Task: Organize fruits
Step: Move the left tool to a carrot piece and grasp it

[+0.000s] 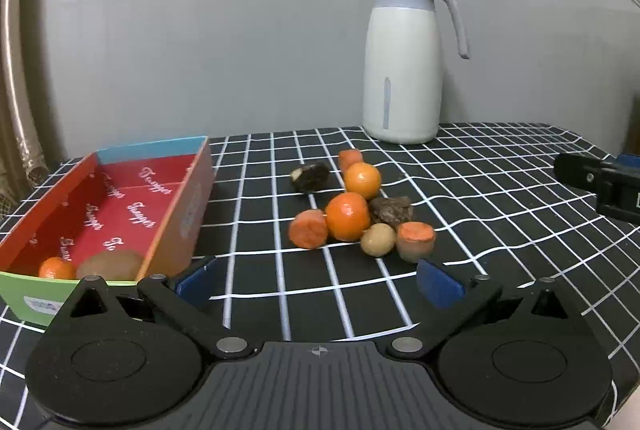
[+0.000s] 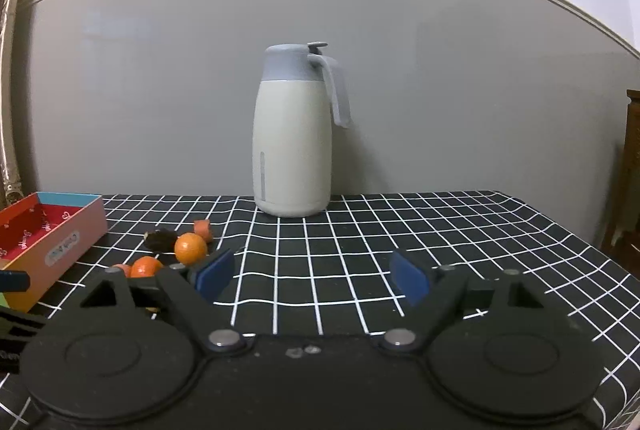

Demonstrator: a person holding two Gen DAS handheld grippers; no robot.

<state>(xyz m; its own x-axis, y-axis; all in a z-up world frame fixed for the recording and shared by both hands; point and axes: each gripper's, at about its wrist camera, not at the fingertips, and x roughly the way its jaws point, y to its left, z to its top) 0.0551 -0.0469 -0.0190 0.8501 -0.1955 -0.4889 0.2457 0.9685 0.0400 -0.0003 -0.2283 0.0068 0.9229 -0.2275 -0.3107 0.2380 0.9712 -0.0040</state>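
Grid-patterned black surface [image 1: 500, 166] carries clustered fruits [image 1: 347, 216] beside the red box [image 1: 120, 198], where a tangerine [image 1: 56, 268] and kiwi [image 1: 110, 264] are held. Left gripper [image 1: 320, 284] and right gripper [image 2: 312, 276]: jaws spread wide, nothing gripped.

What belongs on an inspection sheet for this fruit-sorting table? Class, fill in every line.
Surface: black cloth with white grid covering the table.
Job's things: open red box holding a tangerine and a kiwi; beside it a loose pile with two tangerines, carrot chunks and dark lumps.
Clutter: white jug at the back.
Grippers: left tool and right tool both open, empty.
Cables: nothing seen.
Surroundings: grey wall.
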